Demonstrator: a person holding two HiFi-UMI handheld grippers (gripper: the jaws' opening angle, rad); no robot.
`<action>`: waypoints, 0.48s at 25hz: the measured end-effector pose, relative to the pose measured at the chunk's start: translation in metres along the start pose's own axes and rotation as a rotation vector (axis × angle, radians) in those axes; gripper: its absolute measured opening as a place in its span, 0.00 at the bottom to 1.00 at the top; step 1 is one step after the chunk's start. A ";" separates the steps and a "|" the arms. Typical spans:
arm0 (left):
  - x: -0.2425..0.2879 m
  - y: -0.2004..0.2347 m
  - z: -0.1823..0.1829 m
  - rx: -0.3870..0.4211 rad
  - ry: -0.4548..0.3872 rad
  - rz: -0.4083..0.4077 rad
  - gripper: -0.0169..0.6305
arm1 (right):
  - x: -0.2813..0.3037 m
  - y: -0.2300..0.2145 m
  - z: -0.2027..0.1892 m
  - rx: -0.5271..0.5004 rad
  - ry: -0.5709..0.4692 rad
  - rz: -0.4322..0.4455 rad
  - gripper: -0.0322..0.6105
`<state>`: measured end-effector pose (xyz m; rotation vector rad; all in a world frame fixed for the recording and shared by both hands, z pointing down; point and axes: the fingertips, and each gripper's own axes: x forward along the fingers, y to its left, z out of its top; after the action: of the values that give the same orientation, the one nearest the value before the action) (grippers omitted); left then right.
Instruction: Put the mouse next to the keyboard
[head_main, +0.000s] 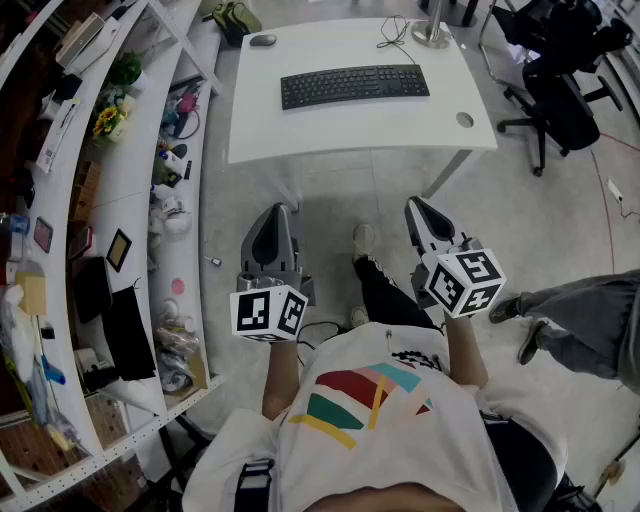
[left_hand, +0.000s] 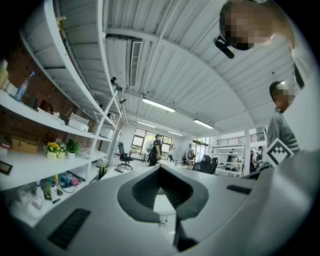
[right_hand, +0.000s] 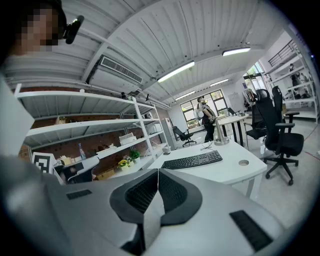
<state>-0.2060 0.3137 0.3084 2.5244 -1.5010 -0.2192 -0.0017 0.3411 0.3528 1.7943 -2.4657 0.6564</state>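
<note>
White desk (head_main: 350, 125), black office chair (head_main: 560, 90), cluttered white shelves (head_main: 105, 190), pale grey floor (head_main: 560, 230), ceiling strip lights (right_hand: 175, 71)

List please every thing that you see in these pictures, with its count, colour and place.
desk: one, white, ahead of the person
keyboard: one, black, middle of desk
mouse: one, dark grey, far left corner of desk, apart from keyboard
cable: one, black, far edge of desk
office chair: at least one, black, right of desk
shelves: white, cluttered, along the left
left gripper: one, grey, shut, empty
right gripper: one, grey, shut, empty
</note>
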 end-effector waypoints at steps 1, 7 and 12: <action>0.017 0.006 0.000 0.019 -0.001 0.000 0.09 | 0.017 -0.009 0.005 0.004 -0.004 -0.006 0.07; 0.131 0.048 0.022 0.064 -0.047 0.026 0.09 | 0.114 -0.062 0.066 0.078 -0.096 0.056 0.07; 0.229 0.069 0.046 0.079 -0.078 0.062 0.09 | 0.200 -0.107 0.113 0.062 -0.079 0.120 0.07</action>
<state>-0.1663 0.0762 0.2747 2.5528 -1.6465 -0.2566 0.0541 0.0947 0.3361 1.7356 -2.6507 0.6891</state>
